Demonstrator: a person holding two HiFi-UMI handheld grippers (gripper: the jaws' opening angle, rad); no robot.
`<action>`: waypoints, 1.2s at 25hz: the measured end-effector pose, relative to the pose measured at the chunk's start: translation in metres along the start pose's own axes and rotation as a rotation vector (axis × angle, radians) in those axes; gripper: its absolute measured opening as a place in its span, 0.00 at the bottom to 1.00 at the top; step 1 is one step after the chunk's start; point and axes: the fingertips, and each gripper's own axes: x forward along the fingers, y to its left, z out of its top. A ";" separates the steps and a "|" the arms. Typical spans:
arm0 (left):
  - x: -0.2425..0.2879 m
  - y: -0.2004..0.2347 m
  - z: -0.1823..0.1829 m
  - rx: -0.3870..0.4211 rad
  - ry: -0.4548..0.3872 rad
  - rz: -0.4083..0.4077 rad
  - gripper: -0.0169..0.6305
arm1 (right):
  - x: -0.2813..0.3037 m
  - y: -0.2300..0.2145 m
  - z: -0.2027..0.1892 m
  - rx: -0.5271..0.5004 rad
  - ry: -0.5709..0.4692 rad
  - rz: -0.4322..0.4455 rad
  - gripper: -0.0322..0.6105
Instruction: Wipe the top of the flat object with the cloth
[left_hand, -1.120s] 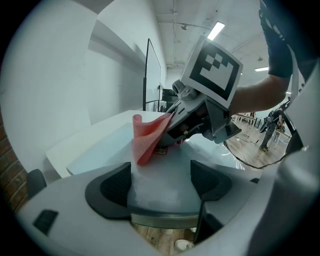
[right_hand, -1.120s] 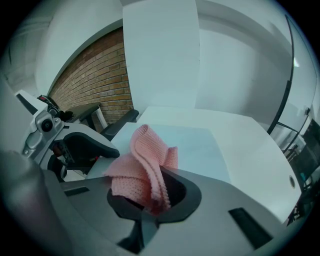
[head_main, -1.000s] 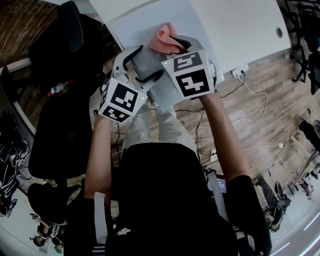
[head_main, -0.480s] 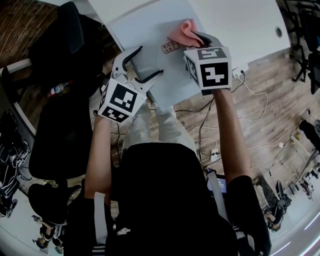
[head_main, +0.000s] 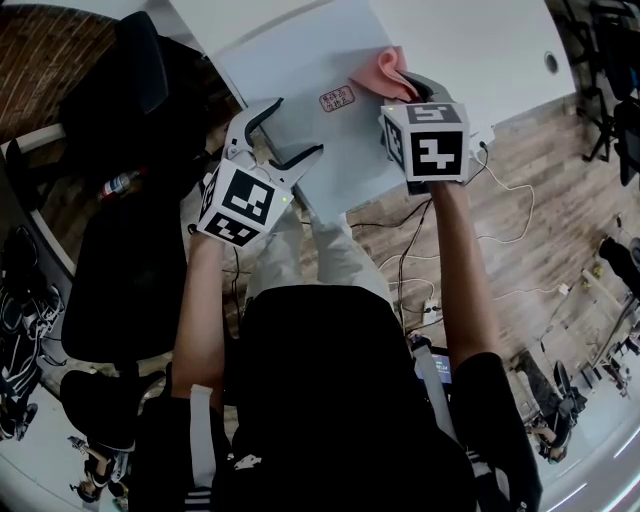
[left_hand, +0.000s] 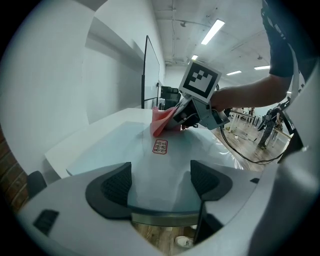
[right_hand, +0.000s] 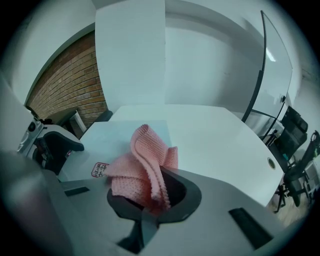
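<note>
The right claw (right_hand: 148, 201) is clenched on a bunched pink knitted cloth (right_hand: 144, 167), which it presses to the far right part of a pale, glassy flat sheet (head_main: 290, 62) lying on the white surface (head_main: 485, 48), just beside a small red-printed sticker (head_main: 338, 98) on the sheet. The left claw (left_hand: 160, 181) is released, its two dark pads (left_hand: 116, 186) spread apart over the sheet's near edge with nothing gripped between them. The sheet's near corner juts past the surface's edge, above the person's legs.
</note>
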 end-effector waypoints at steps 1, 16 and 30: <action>0.000 0.001 0.000 -0.001 0.006 0.001 0.59 | -0.001 0.001 -0.001 -0.002 0.003 0.000 0.12; -0.001 -0.005 0.008 -0.133 0.075 0.006 0.55 | -0.018 0.019 -0.017 0.053 0.092 0.110 0.12; -0.048 0.003 0.075 -0.068 0.029 0.030 0.35 | -0.062 0.048 0.015 0.099 0.028 0.193 0.12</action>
